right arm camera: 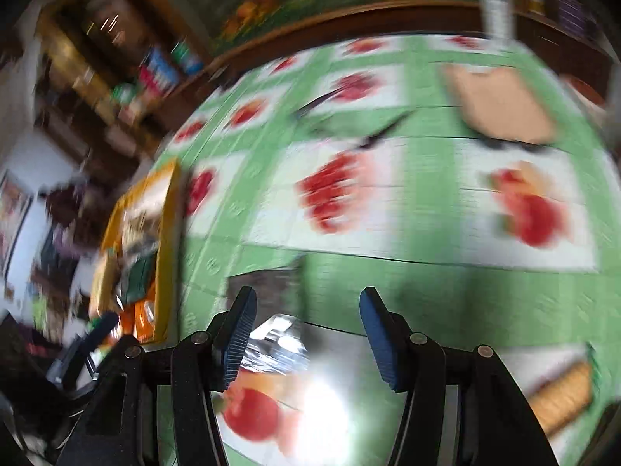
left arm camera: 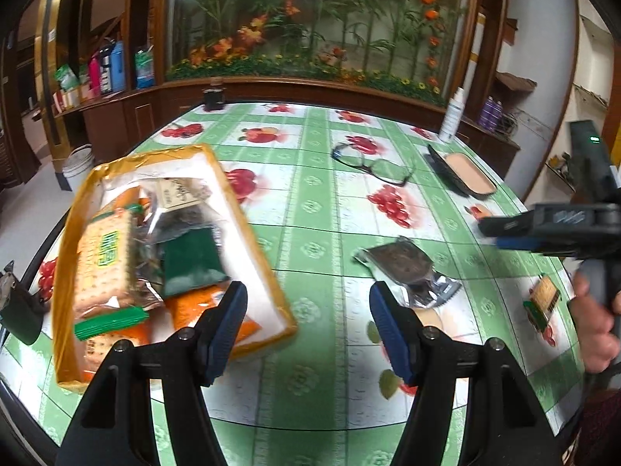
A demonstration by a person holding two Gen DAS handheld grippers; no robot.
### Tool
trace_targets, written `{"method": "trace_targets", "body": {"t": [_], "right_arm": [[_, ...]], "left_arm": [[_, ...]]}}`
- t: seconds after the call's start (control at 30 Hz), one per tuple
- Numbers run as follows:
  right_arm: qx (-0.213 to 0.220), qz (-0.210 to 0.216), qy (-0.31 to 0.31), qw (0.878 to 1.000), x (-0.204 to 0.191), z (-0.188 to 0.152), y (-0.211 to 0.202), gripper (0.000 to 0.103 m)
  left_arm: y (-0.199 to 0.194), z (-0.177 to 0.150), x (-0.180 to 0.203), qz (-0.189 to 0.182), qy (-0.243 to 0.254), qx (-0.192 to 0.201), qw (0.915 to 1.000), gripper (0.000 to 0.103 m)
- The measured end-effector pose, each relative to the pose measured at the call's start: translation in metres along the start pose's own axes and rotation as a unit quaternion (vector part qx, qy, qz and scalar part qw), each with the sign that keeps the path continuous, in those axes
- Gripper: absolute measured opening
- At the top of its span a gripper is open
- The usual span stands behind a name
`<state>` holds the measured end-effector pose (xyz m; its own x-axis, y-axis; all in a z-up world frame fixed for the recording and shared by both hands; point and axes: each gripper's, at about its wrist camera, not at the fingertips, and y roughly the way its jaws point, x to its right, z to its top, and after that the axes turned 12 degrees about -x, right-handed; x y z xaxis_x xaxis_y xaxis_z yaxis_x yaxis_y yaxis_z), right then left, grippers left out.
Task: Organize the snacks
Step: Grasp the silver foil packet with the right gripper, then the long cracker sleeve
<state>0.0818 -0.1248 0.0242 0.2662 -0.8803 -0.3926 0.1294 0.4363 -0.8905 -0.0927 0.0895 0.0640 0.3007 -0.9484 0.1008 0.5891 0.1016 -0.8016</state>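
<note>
- We see most snacks piled in the yellow-rimmed tray [left arm camera: 271, 310] at the table's left: a cracker pack [left arm camera: 103, 260], a dark green packet [left arm camera: 190, 264], orange packs.
- A brown foil-edged snack [left arm camera: 407, 268] lies loose on the green fruit-print tablecloth [left arm camera: 310, 202], right of the tray.
- A small biscuit pack [left arm camera: 541, 299] lies further right.
- Our left gripper [left arm camera: 306, 326] hangs open and empty above the cloth.
- Our right gripper [right arm camera: 306, 334] is open and empty too, over the foil snack.
- Glasses [left arm camera: 372, 163] lie further back.
</note>
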Motion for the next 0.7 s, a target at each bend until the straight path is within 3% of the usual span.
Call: {"method": "trace_targets", "body": {"t": [0.17,0.43,0.5,0.57,0.7], "right_arm": [[0.025,-0.020,0.100,0.994,0.067,-0.041,-0.051,0.059],[-0.008,-0.033,0.217,0.976,0.129,-0.100,-0.075,0.059],[-0.019,-0.047,0.224,0.973,0.136,-0.099,-0.067,0.059],[-0.022,-0.036,0.238,0.970,0.140,-0.095,-0.060,0.059],[-0.020,-0.045,0.215,0.975,0.127,-0.069,-0.043,0.060]], "left_arm": [[0.008,-0.002,0.011,-0.016,0.015,-0.006,0.9997,0.065],[0.011,-0.005,0.025,-0.033,0.032,-0.010,0.9989,0.065],[0.011,-0.007,0.025,-0.033,0.033,-0.011,0.9989,0.065],[0.010,-0.009,0.025,-0.031,0.033,-0.012,0.9989,0.065],[0.008,-0.011,0.024,-0.025,0.033,-0.013,0.9991,0.065]]}}
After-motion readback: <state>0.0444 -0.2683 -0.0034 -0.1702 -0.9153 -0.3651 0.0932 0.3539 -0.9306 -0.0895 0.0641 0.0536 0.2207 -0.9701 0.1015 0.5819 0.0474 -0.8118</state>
